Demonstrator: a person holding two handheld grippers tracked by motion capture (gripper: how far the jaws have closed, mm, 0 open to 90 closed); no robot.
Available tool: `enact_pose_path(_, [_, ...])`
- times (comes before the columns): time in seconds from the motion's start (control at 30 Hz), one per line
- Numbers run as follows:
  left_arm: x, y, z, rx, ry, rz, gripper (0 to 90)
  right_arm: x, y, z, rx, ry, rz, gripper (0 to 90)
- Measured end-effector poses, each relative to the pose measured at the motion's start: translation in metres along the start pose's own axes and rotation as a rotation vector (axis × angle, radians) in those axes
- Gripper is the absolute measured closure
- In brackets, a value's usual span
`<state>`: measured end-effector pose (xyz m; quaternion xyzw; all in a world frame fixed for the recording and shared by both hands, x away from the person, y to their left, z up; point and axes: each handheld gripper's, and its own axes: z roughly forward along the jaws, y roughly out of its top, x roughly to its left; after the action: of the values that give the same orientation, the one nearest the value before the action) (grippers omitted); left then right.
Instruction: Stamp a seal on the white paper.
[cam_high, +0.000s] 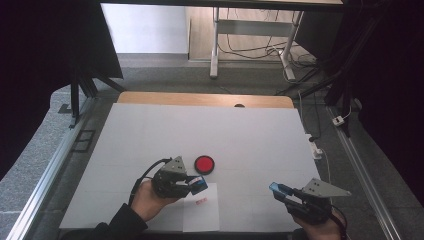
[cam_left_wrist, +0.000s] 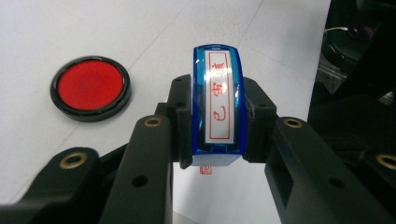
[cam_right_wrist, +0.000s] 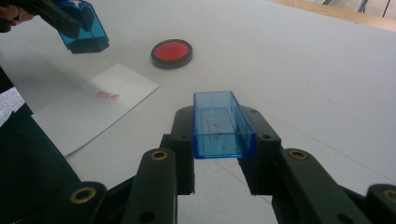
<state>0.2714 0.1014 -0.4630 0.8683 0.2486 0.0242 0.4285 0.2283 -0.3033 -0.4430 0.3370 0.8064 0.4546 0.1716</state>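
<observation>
My left gripper (cam_left_wrist: 217, 123) clamps blue stamp (cam_left_wrist: 218, 100) above paper (cam_high: 201, 212) | my right gripper (cam_right_wrist: 223, 140) pinches blue cap (cam_right_wrist: 223, 125) off table | 1 red ink pad (cam_high: 204, 164) beside paper

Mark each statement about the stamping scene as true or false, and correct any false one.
1. The left gripper holds the blue stamp. True.
2. The right gripper is empty. False: it is shut on the blue stamp cap.
3. The red ink pad sits on the sheet of paper. False: it rests on the white table, beyond the paper.
4. The paper bears a red stamp mark. True.
5. The ink pad is covered by a lid. False: its red surface lies open.
</observation>
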Motion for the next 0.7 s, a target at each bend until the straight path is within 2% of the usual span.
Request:
enact_pose_path(0.43, [0.0,0.006,-0.017,-0.055,-0.014,0.012,69.2,0.001,0.001,0.001,-0.003,0.011,-0.001,68.7])
enact_pose_path(0.7, [-0.001,0.009,-0.023,-0.069,-0.01,0.024,69.2,0.003,0.002,0.003,0.003,0.021,-0.013,68.7])
